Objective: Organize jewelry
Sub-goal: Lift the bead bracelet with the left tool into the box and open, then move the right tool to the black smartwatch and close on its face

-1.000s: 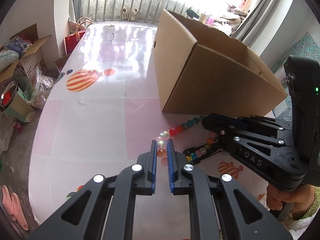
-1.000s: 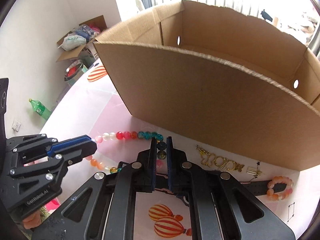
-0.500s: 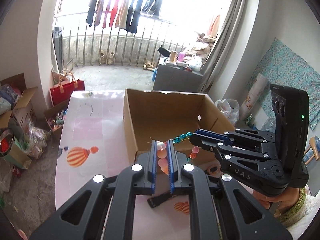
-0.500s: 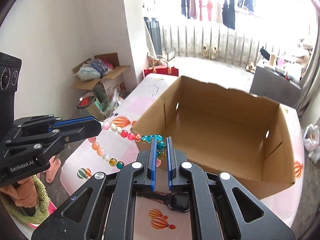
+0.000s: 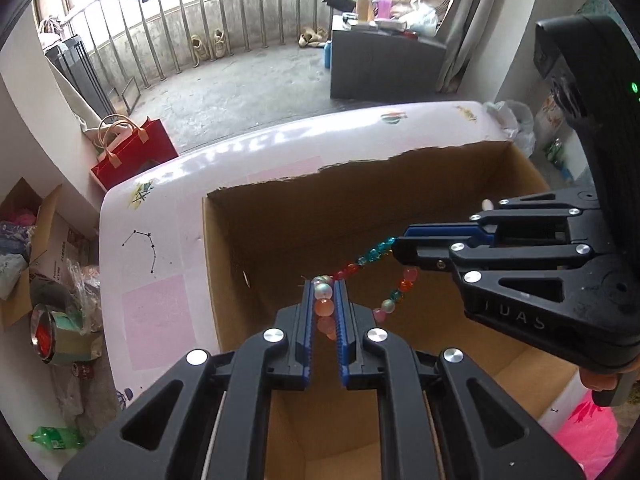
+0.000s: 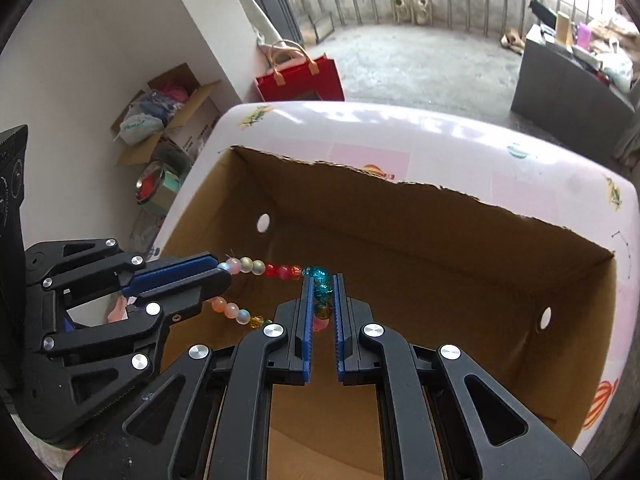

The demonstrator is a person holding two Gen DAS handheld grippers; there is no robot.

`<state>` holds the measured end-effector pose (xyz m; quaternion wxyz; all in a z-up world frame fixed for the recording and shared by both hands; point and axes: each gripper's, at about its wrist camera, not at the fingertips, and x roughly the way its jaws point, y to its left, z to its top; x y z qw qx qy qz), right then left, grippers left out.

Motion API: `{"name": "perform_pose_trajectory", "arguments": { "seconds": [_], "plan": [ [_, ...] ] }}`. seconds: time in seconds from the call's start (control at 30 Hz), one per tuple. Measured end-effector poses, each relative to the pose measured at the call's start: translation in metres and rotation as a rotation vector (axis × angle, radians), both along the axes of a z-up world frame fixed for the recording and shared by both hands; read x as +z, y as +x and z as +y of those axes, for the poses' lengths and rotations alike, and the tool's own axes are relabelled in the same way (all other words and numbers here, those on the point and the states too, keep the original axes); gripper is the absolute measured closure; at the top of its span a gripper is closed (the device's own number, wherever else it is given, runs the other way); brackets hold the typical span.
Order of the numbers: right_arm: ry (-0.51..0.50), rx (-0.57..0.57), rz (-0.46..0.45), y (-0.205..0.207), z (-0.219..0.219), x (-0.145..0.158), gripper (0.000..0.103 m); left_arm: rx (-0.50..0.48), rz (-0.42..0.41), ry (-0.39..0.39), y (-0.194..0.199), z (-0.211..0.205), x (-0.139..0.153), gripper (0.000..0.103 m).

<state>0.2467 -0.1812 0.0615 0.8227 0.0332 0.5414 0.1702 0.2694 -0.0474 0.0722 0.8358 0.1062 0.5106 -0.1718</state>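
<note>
A bead necklace (image 5: pixel 360 262) of pearly, pink, red and teal beads hangs stretched between my two grippers above the open cardboard box (image 5: pixel 280 220). My left gripper (image 5: pixel 324 292) is shut on its pearly and pink beads. My right gripper (image 6: pixel 322 284) is shut on its teal beads (image 6: pixel 320 280). In the right wrist view the left gripper (image 6: pixel 224 276) is at the left with the strand (image 6: pixel 276 270) running between us over the box (image 6: pixel 440 248). A loose loop of beads (image 5: pixel 396 296) sags below. The box floor looks bare where it shows.
The box stands on a pink-and-white table (image 5: pixel 156 256) with balloon prints. Off the table's left edge are a red bag (image 5: pixel 132 156), an open carton of clutter (image 6: pixel 168 116) and a metal bowl (image 5: pixel 44 328). A grey cabinet (image 5: pixel 384 64) stands on the balcony.
Both grippers lifted the necklace off the table in front of the box and carried it up and forward; it now hangs over the open box.
</note>
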Motion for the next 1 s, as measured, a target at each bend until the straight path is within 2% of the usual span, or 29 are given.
{"name": "perform_pose_trajectory", "arguments": {
  "seconds": [0.1,0.2,0.27,0.4,0.47,0.6,0.73,0.8,0.87,0.93,1.0],
  "plan": [
    [0.029,-0.007,0.08,0.024,0.003,-0.02,0.096,0.03,0.052,0.062,0.023,-0.005,-0.017,0.094],
    [0.023,-0.001,0.108,0.033,0.005,-0.029,0.095,0.053,0.083,0.105,0.038,-0.005,-0.028,0.093],
    [0.035,-0.007,0.117,0.035,0.004,-0.032,0.091,0.057,0.063,0.116,0.041,-0.005,-0.026,0.092],
    [0.04,-0.009,0.098,0.03,0.003,-0.027,0.076,0.06,0.045,0.091,0.033,-0.006,-0.019,0.092],
    [0.032,-0.009,0.075,0.025,0.0,-0.021,0.074,0.05,0.018,0.079,0.028,-0.007,-0.012,0.092],
    [0.029,-0.023,-0.005,0.012,-0.013,0.002,0.074,0.033,-0.06,0.042,0.012,-0.005,0.011,0.09],
    [0.047,-0.033,-0.14,-0.03,-0.025,0.046,0.071,0.006,-0.174,-0.037,-0.029,0.014,0.048,0.084],
    [0.067,-0.03,-0.223,-0.064,-0.029,0.072,0.064,-0.008,-0.239,-0.082,-0.059,0.029,0.066,0.079],
    [0.093,-0.016,-0.305,-0.105,-0.031,0.097,0.061,-0.014,-0.292,-0.12,-0.091,0.047,0.079,0.071],
    [0.123,0.009,-0.375,-0.147,-0.035,0.115,0.056,-0.009,-0.325,-0.165,-0.124,0.064,0.082,0.064],
    [0.144,0.016,-0.425,-0.183,-0.04,0.125,0.05,0.004,-0.32,-0.206,-0.153,0.079,0.075,0.061]
  ]
}}
